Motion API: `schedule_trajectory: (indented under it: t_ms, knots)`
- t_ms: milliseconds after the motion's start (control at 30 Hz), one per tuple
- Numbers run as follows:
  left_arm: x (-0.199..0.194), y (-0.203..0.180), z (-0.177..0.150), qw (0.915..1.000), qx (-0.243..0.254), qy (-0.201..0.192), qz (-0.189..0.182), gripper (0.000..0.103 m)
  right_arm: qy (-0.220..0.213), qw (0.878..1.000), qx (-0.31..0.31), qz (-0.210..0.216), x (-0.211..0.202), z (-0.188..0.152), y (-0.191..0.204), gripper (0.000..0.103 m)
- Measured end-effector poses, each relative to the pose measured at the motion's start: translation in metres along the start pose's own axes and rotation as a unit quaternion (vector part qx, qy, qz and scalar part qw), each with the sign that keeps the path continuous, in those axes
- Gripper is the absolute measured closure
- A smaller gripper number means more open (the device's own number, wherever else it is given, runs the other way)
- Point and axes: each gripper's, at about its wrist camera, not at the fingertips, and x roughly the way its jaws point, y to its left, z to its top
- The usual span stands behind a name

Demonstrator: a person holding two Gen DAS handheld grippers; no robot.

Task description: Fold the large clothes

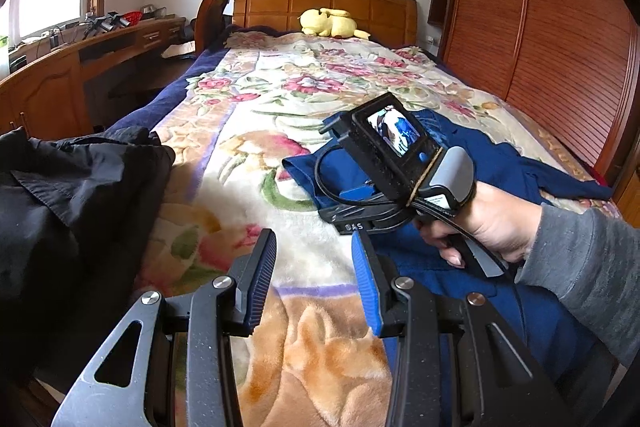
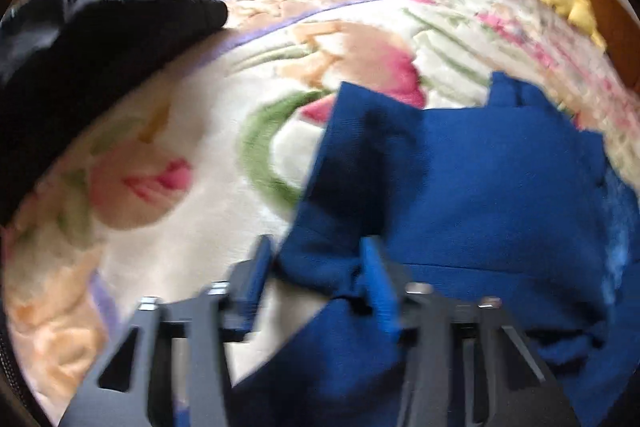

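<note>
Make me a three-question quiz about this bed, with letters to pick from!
1. Where is the yellow plush toy?
A. by the wooden headboard
B. on the desk
C. on the floor

2. What colour is the garment by the right gripper?
A. red
B. blue
C. white

3. What is between the left gripper fingers?
A. a sock
B. the black garment
C. nothing

Answers: 1 A, the toy lies against the headboard. 2 B, the blue knit garment bunches between the right gripper's fingers. 3 C, only the floral blanket shows behind the gap.
</note>
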Motion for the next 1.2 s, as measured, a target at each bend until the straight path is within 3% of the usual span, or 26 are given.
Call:
schedule_trajectory:
  t_ms: [33, 100, 367, 633, 900, 1200]
  knots:
    - [0.0, -0.001, 0.0, 1.0, 0.001, -0.001, -0.001, 0.063, -0.003, 1.0, 0.005, 0.009, 0.001, 0.001, -0.006, 0.085]
    - [0.001, -0.002, -0.001, 1.0, 0.005, 0.002, 0.001, 0.063, -0.016, 1.0, 0.016, 0.01, -0.009, 0.002, -0.016, 0.091]
    - [0.007, -0.02, 0.006, 0.9998, 0.014, 0.006, -0.015, 0.063, -0.117, 0.991, 0.058, -0.015, -0.105, -0.02, -0.073, 0.093]
    - [0.011, -0.05, 0.044, 0.9995, 0.027, -0.007, -0.016, 0.063, -0.183, 0.975, 0.108, -0.07, -0.194, -0.086, -0.126, 0.093]
    - [0.021, -0.092, 0.061, 0.9989, 0.044, 0.0, -0.017, 0.063, -0.163, 0.963, 0.166, -0.133, -0.237, -0.174, -0.164, 0.093]
    - [0.043, -0.13, 0.067, 0.9966, 0.076, 0.018, -0.025, 0.063, -0.122, 0.963, 0.205, -0.128, -0.225, -0.253, -0.175, 0.093]
